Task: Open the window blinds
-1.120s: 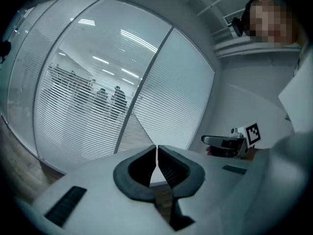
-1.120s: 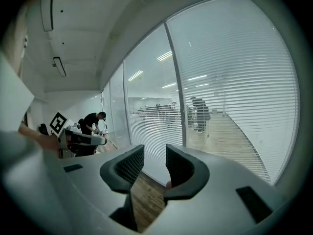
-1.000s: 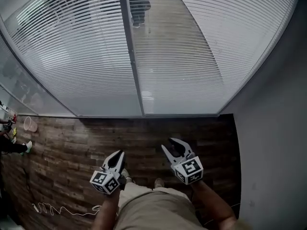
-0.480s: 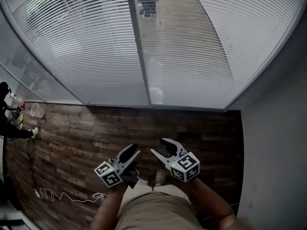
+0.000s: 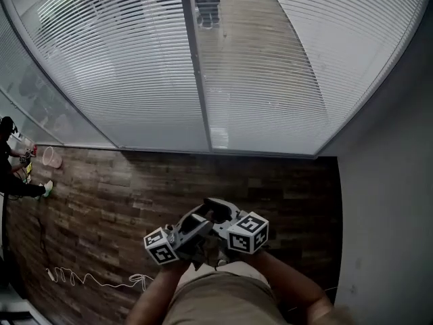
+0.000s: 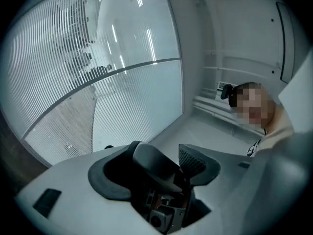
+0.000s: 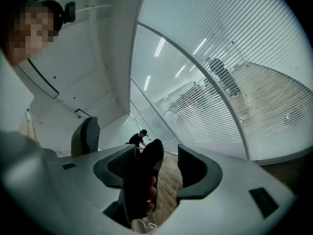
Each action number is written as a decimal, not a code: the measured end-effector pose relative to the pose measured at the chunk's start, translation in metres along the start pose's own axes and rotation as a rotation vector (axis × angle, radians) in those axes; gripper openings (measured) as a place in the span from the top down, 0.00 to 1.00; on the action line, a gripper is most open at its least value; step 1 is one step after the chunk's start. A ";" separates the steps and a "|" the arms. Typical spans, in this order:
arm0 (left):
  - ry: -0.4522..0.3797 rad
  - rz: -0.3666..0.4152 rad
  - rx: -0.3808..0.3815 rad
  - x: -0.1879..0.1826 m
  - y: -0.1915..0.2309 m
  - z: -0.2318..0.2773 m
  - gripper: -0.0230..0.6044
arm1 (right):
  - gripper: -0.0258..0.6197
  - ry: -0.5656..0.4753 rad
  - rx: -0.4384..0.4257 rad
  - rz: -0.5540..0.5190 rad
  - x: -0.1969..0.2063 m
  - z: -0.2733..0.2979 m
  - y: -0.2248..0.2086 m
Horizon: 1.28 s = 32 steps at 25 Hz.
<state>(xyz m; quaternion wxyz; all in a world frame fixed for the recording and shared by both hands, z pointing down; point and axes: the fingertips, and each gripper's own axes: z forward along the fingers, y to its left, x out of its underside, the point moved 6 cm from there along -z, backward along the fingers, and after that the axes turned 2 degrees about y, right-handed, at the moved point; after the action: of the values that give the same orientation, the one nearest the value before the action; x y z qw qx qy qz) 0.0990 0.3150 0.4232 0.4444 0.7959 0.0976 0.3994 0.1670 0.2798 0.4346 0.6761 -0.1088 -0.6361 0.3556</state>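
Note:
White slatted window blinds (image 5: 122,73) hang over a glass wall in two panels either side of a grey post (image 5: 196,66); their slats lie nearly flat and the room behind shows through. Both grippers are held close to the person's body, far from the blinds. My left gripper (image 5: 201,221) and right gripper (image 5: 212,208) point at each other with their jaws crossed. In the left gripper view my left gripper (image 6: 156,156) is opening, with a dark finger (image 6: 149,164) of the right gripper between its jaws. My right gripper (image 7: 157,169) is opening too, around a finger (image 7: 141,180) of the left gripper.
The floor (image 5: 101,195) is dark wood planks. A grey wall (image 5: 385,215) closes the right side. At far left stand a person (image 5: 12,175) and a pink basket (image 5: 51,156). A white cable (image 5: 88,279) lies on the floor at lower left. An office chair (image 5: 206,2) shows behind the glass.
Both grippers have swung inward from apart to meeting in front of the body. Their jaws have opened and now interlock. The left gripper has rolled and risen.

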 end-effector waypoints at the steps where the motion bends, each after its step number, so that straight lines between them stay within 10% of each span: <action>1: -0.005 -0.007 0.006 0.000 -0.003 0.000 0.50 | 0.57 -0.002 -0.009 0.013 0.001 0.002 0.004; 32: -0.033 -0.083 0.160 -0.098 0.007 -0.106 0.63 | 0.57 -0.045 0.020 -0.040 0.015 0.129 0.078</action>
<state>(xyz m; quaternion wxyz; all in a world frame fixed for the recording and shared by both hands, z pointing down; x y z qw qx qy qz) -0.0437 0.3277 0.4049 0.3973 0.8306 0.1548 0.3582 0.0188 0.3065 0.4212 0.6696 -0.0811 -0.6496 0.3507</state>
